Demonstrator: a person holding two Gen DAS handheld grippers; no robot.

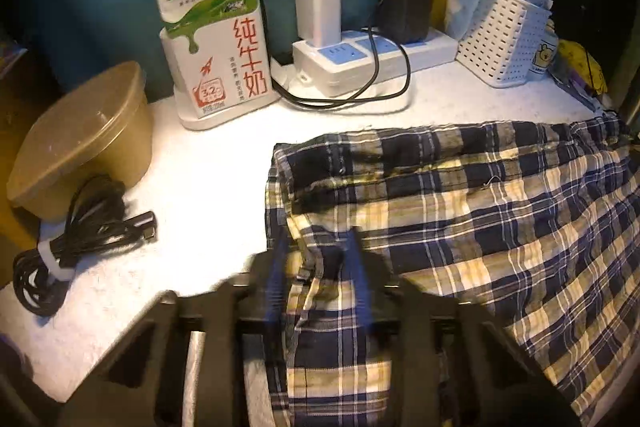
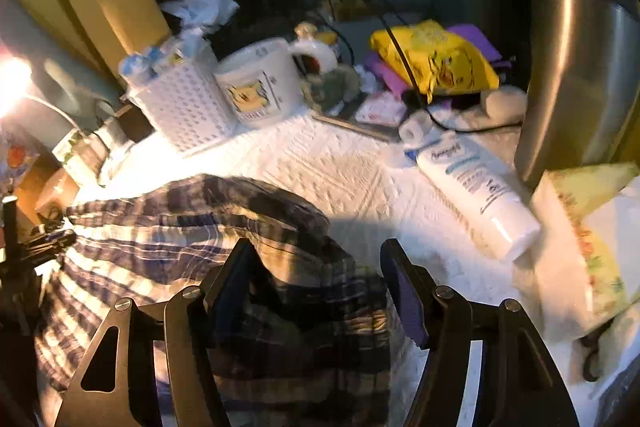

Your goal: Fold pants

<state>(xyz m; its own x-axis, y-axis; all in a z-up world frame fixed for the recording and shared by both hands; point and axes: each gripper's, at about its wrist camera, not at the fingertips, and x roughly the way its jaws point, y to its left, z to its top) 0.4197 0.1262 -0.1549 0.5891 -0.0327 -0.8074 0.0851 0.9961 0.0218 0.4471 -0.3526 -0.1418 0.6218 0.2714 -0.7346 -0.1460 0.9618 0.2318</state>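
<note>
Plaid pants (image 1: 460,211) between left gripper (image 1: 318,247) fingers

The left tongs (image 1: 318,247) reach in from the bottom edge, their two blue-padded fingers (image 1: 277,275) blurred and drawn close on a bunched fold of the navy, cream and white plaid cotton pants (image 1: 460,203). The pants lie spread on the white textured tabletop (image 1: 208,163). Behind them stand a white-and-green milk carton (image 1: 218,43), a white power strip (image 1: 372,57) with plugged chargers, and a white perforated plastic basket (image 1: 500,39). At left sit a lidded brown paper bowl (image 1: 84,139) and a coiled black cable (image 1: 76,239).
</note>
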